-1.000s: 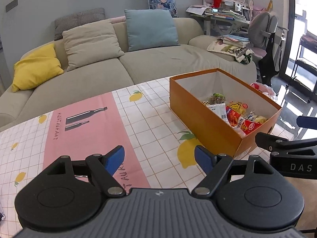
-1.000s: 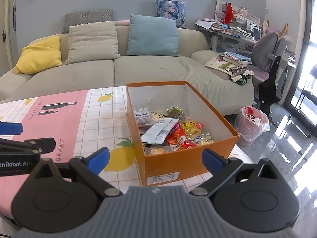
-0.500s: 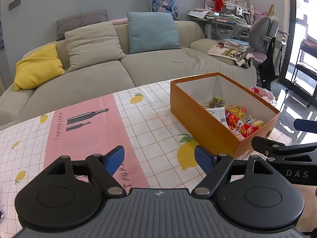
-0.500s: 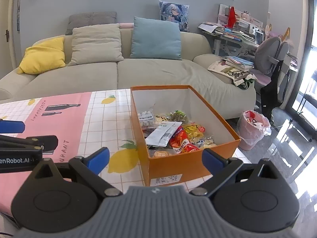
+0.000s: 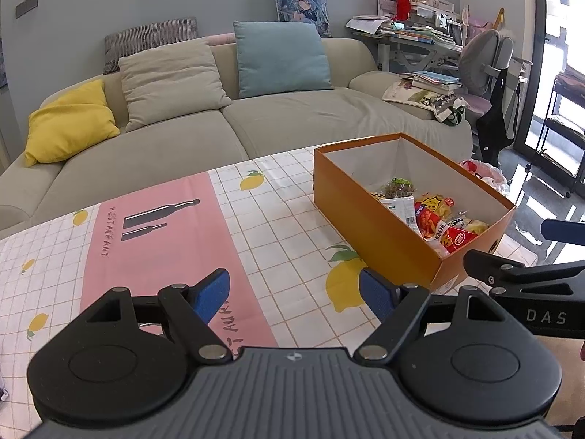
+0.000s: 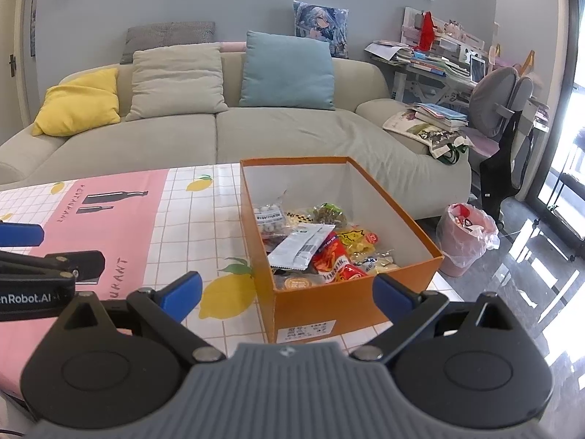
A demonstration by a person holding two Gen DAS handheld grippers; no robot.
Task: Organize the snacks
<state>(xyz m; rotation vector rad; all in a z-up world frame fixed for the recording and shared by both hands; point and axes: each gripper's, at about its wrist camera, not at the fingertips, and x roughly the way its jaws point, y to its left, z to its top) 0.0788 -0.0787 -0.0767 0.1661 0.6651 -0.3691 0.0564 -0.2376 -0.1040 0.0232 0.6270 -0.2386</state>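
Observation:
An open orange cardboard box stands on the table at its right end, and the left wrist view shows its long side. Several snack packets lie piled in its near half; the same packets show in the left wrist view. My right gripper is open just short of the box's near wall, nothing between its fingers. My left gripper is open over the tablecloth to the left of the box, also holding nothing. One finger of the right gripper shows at the right edge of the left wrist view.
The tablecloth is checked, with a pink stripe and lemon prints. Behind the table is a beige sofa with cushions. A pink waste bin stands on the floor right of the table, and a cluttered desk and grey chair are beyond it.

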